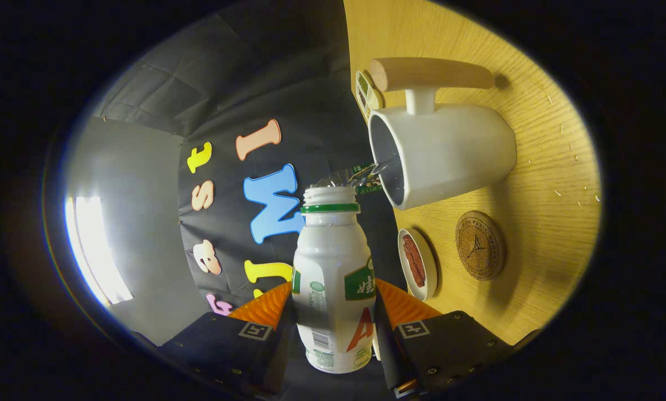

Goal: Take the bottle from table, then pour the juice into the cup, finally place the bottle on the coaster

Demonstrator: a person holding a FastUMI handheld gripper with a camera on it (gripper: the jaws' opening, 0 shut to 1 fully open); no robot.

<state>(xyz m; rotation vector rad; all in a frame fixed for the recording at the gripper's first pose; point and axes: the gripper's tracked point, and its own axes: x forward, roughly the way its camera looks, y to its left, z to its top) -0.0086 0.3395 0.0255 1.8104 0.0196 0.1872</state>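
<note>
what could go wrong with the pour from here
The bottle, gripped between the fingers, is tipped sideways with its mouth just at the cup's rim, so the stream could miss onto the table. Pushing closer might knock the cup. The small dish crowds the coaster.

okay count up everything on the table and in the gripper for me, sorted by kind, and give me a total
Bottles: 1, the bottle, gripped between both fingers of the gripper, tipped toward the cup.
Cups: 1, the cup with a wooden handle.
Coasters: 1, the coaster.
Small dishes: 1, the dish beside the coaster.
Small objects behind the cup: 1, the timer-like item, kind unclear.
Total: 5
</note>
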